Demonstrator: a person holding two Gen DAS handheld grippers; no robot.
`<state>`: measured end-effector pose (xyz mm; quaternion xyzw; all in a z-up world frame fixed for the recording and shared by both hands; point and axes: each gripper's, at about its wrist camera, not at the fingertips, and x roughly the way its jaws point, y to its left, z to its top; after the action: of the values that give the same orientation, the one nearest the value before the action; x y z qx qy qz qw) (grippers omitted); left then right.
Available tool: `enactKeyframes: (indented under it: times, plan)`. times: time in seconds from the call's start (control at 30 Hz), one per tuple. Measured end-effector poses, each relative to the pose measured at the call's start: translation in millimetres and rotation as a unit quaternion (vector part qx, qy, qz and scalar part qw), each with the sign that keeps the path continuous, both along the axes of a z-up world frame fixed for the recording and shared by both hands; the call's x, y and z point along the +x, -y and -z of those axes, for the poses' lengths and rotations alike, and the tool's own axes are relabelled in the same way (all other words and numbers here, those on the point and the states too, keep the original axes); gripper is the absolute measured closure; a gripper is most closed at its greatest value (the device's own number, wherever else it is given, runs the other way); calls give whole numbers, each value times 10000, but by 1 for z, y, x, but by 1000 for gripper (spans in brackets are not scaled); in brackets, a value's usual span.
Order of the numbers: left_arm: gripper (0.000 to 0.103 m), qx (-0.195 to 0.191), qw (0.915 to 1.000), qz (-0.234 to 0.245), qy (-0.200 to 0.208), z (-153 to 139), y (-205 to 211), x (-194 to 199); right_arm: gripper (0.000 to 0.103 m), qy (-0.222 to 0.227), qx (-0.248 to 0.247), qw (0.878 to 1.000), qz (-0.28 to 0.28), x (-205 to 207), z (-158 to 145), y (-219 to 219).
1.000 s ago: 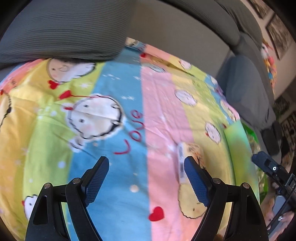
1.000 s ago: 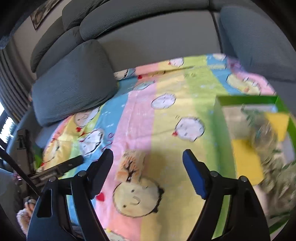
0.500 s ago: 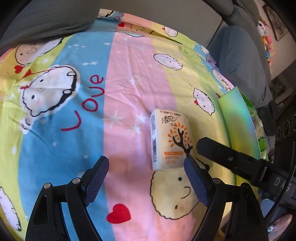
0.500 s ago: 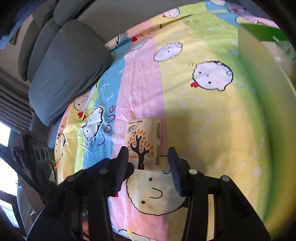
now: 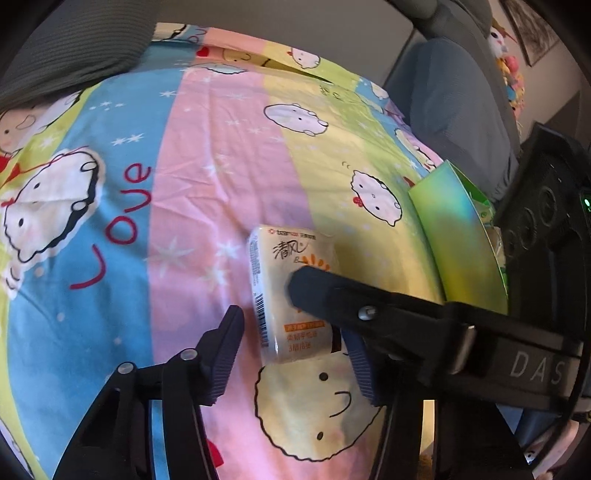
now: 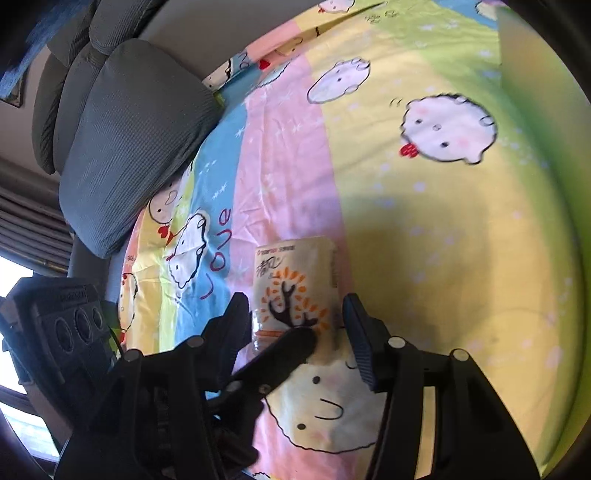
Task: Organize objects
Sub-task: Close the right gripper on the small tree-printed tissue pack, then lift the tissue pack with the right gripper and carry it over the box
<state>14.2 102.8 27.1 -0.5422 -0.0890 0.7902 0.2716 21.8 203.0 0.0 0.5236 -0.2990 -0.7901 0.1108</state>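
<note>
A small cream tissue pack [image 5: 275, 273] with an orange tree print lies flat on the striped cartoon sheet; it also shows in the right wrist view [image 6: 295, 284]. My left gripper [image 5: 295, 350] is open, its fingers on either side of the pack's near end. My right gripper [image 6: 295, 328] is open too, its fingers flanking the pack's near end. A right finger crosses over the pack in the left wrist view. A left finger crosses in front of the pack in the right wrist view.
A green box [image 5: 458, 236] stands on the sheet to the right of the pack. A grey cushion [image 6: 125, 147] lies at the far left. The grey sofa back [image 5: 295, 26] runs behind, and another grey cushion [image 5: 450, 99] sits at the far right.
Both grippers have moved in on the tissue pack from either side. The left jaws have narrowed. The pack now sits between the fingers of each gripper.
</note>
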Motion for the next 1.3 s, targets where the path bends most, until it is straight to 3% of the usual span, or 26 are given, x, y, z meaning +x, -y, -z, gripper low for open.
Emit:
enactKeyframes:
  times: [0.23, 0.4, 0.6, 0.8, 1.07, 1.3]
  plan:
    - [54, -80, 9995, 81, -301, -11, -7, 6, 53, -92, -1, 10000, -23, 3, -3, 1]
    - [54, -51, 9942, 173, -1058, -45, -13, 23, 53, -613, -2, 9981, 46, 19, -32, -4]
    - [54, 10, 9778, 266, -2076, -89, -27, 48, 51, -1464, 265, 9887, 152, 49, -80, -12]
    - [54, 97, 9603, 478, -2747, -122, -45, 71, 51, -2112, 537, 9748, 467, 77, -117, -26]
    - [54, 262, 9502, 896, -2972, -137, -74, 89, 51, -2367, 700, 9653, 851, 106, -134, -52]
    - [54, 274, 9461, 1374, -2919, -138, -112, 101, 51, -2311, 756, 9615, 1280, 128, -134, -81]
